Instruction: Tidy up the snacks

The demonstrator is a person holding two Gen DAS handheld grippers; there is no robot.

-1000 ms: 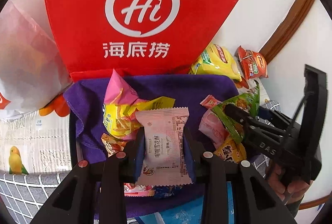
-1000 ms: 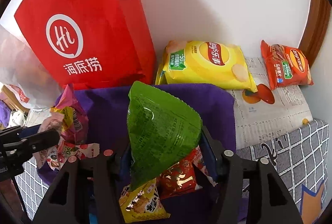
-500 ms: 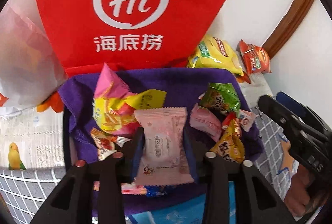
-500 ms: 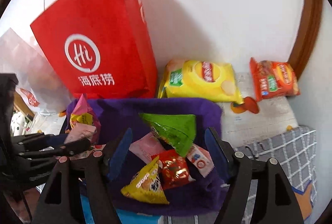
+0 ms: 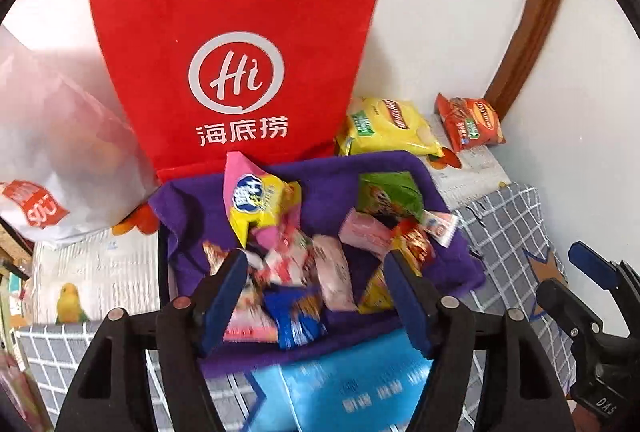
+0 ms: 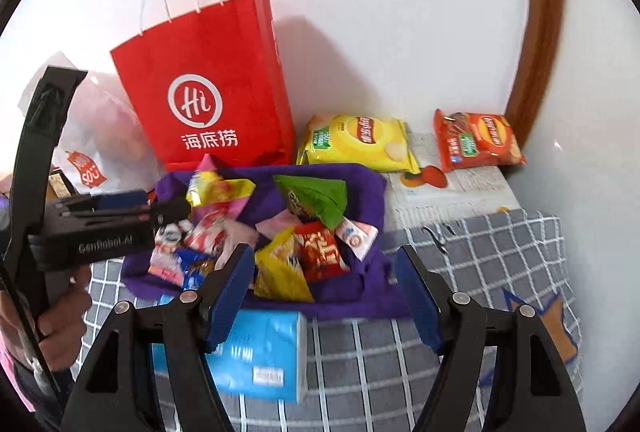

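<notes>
A basket lined with purple cloth (image 5: 320, 176) (image 6: 360, 188) holds several small snack packets. Among them are a pink packet (image 5: 336, 272), a green packet (image 5: 390, 192) (image 6: 316, 198), a pink-and-yellow bag (image 5: 256, 204) and a red packet (image 6: 322, 250). My left gripper (image 5: 316, 296) is open and empty just above the basket's near side. It also shows in the right wrist view (image 6: 160, 210). My right gripper (image 6: 324, 296) is open and empty, back from the basket over a blue pack; part of it also shows at the right of the left wrist view.
A red paper bag (image 5: 236, 72) (image 6: 208, 100) stands behind the basket. A yellow chip bag (image 6: 358, 142) and an orange chip bag (image 6: 478, 140) lie at the back right. A white plastic bag (image 5: 52, 152) sits left. A blue pack (image 6: 260, 352) lies on the checked cloth (image 6: 480, 252).
My left gripper opened and let go of the pink packet, which now lies in the basket. My right gripper dropped the green packet there earlier. Both grippers pulled back.
</notes>
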